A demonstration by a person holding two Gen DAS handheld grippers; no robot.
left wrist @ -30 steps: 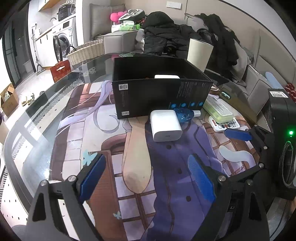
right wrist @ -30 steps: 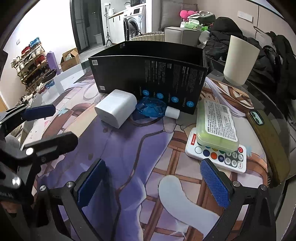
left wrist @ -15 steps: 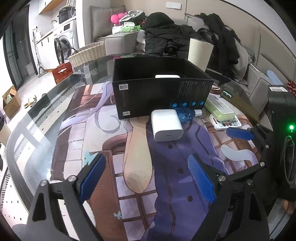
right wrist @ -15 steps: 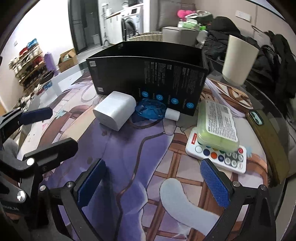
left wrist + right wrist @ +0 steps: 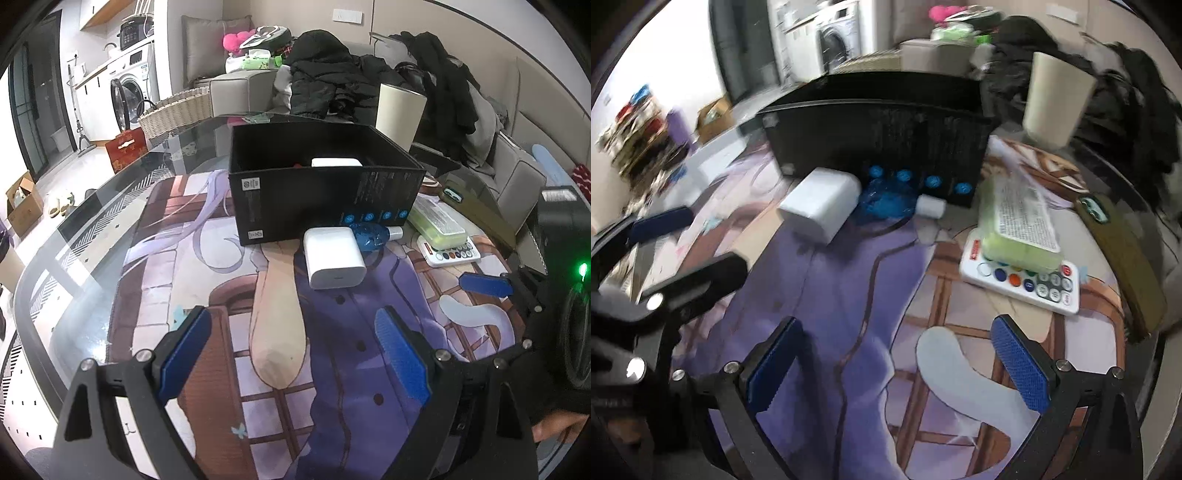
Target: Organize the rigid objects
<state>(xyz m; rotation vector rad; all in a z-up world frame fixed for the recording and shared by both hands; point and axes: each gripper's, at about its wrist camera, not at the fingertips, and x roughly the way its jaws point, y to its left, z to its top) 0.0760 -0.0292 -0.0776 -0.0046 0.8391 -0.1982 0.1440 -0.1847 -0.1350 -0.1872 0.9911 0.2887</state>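
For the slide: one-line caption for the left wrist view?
Open left gripper faces a white charger lying before the black box.

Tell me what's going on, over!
Both grippers, left and right, open, empty. White charger on mat beside black box. Blue bottle touching it. Nothing blocking.

Near mat [image 5: 207,280]: bare, open passage.
Far side: black box [image 5: 317,206] blocks; top open.
Box front: white charger [image 5: 334,256], blue bottle [image 5: 371,236] touching.
Right: green case [image 5: 1019,225] atop remote [image 5: 1027,280].
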